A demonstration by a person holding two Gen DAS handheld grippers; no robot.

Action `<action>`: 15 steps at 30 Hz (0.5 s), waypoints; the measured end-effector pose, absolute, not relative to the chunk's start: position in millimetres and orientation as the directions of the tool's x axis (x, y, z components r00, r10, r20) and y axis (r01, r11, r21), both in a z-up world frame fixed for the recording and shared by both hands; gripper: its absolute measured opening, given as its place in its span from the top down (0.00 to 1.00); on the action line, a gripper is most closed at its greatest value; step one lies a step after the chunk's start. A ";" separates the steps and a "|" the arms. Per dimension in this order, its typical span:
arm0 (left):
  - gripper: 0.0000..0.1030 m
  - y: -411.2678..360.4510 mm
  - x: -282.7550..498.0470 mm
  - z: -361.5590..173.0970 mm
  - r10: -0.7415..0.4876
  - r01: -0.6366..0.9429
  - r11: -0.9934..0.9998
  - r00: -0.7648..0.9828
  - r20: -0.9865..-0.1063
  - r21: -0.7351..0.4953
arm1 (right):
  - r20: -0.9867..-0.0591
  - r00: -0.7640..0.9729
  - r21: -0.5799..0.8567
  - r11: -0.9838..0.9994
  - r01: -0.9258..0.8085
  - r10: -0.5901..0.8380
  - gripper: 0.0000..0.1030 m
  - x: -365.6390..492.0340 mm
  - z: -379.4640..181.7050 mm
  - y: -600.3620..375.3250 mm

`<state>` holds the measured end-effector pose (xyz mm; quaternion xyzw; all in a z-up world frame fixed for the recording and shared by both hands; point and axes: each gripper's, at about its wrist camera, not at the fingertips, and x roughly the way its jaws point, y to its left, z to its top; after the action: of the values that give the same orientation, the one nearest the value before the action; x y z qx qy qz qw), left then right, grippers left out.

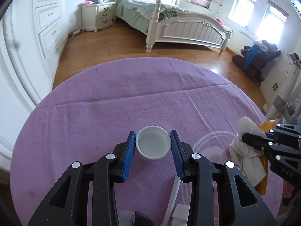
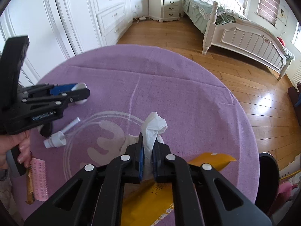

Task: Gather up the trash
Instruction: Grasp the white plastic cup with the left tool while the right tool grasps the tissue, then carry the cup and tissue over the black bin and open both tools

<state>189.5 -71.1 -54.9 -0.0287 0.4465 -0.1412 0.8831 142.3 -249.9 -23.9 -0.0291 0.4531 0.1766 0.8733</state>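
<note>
A crumpled white tissue (image 2: pixel 154 131), soft and light, is pinched by the right gripper (image 2: pixel 148 162) above the purple counter (image 2: pixel 169 86), while a rigid white cap (image 1: pixel 153 144), best taken by its rim, is clamped by the left gripper (image 1: pixel 153 150)

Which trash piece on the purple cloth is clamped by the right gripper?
The crumpled white tissue, pinched upright by the right gripper. The white cap sits at the left gripper; the yellow envelope lies flat.
</note>
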 end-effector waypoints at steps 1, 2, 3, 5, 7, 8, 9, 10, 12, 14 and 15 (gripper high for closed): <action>0.63 -71.6 184.8 -50.5 -0.287 0.230 0.955 0.574 -0.766 -0.186 | -0.775 0.546 0.149 0.931 -0.332 0.319 0.93 138.7 -17.6 -255.1; 0.63 -72.6 179.0 -45.4 -0.298 0.236 0.952 0.588 -0.751 -0.193 | -0.741 0.568 0.189 0.923 -0.336 0.358 0.93 134.0 -10.1 -260.7; 0.63 -74.2 173.3 -38.5 -0.300 0.240 0.952 0.606 -0.737 -0.190 | -0.708 0.587 0.227 0.914 -0.337 0.393 0.94 131.3 -2.8 -266.4; 0.63 -80.1 160.4 -21.9 -0.318 0.259 0.946 0.640 -0.699 -0.193 | -0.639 0.626 0.306 0.894 -0.328 0.448 0.94 122.5 12.7 -280.3; 0.63 -89.1 147.9 -3.1 -0.332 0.278 0.942 0.669 -0.665 -0.190 | -0.571 0.648 0.386 0.862 -0.330 0.504 0.94 114.4 26.0 -294.8; 0.63 -94.3 142.2 5.1 -0.340 0.290 0.938 0.680 -0.650 -0.188 | -0.543 0.651 0.422 0.842 -0.335 0.531 0.93 111.2 30.8 -301.2; 0.63 -98.9 137.0 13.4 -0.350 0.302 0.935 0.689 -0.635 -0.188 | -0.518 0.654 0.450 0.826 -0.339 0.551 0.93 108.6 35.1 -306.7; 0.63 -102.6 133.6 21.2 -0.361 0.315 0.930 0.695 -0.622 -0.189 | -0.496 0.663 0.469 0.816 -0.339 0.561 0.93 105.8 38.9 -312.5; 0.63 -115.0 124.8 34.8 -0.379 0.338 0.923 0.706 -0.599 -0.186 | -0.487 0.691 0.443 0.833 -0.330 0.533 0.93 100.4 43.6 -319.5; 0.63 -128.5 117.6 43.3 -0.388 0.358 0.918 0.710 -0.588 -0.173 | -0.557 0.696 0.346 0.889 -0.301 0.453 0.93 102.2 37.1 -316.7; 0.63 -132.6 115.2 45.5 -0.394 0.365 0.915 0.708 -0.586 -0.175 | -0.568 0.677 0.368 0.880 -0.299 0.468 0.93 104.3 30.9 -318.6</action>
<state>115.2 -132.6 45.5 -0.0231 0.3225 -0.2054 0.9237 104.3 -318.6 30.9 0.1233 0.3419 0.2114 0.9073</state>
